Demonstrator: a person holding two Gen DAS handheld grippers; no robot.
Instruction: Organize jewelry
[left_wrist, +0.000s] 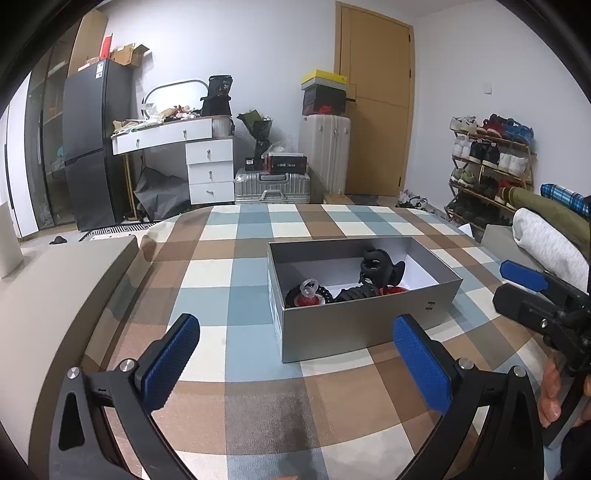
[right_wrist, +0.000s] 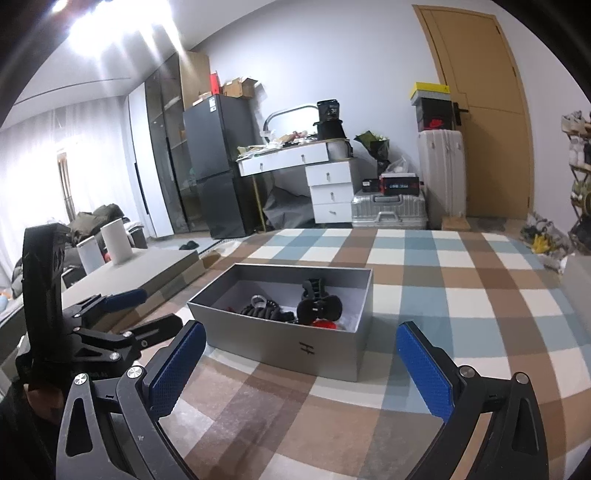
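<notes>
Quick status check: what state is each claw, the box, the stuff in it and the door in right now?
Left claw: open, empty, short of the box.
Right claw: open, empty, short of the box.
Grey box: lidless, upright on the checked cloth.
Black hair clip: lying inside the box.
Red and black pieces: piled inside the box.
Door: shut.

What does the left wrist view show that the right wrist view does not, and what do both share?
Only the left wrist view shows the full shoe rack and the folded clothes at the right edge. Only the right wrist view shows the curtains, the bright ceiling light and two white cylinders. Both show the grey box of hair accessories on the checked cloth, the fridge, the desk, the door, and both open grippers.
</notes>
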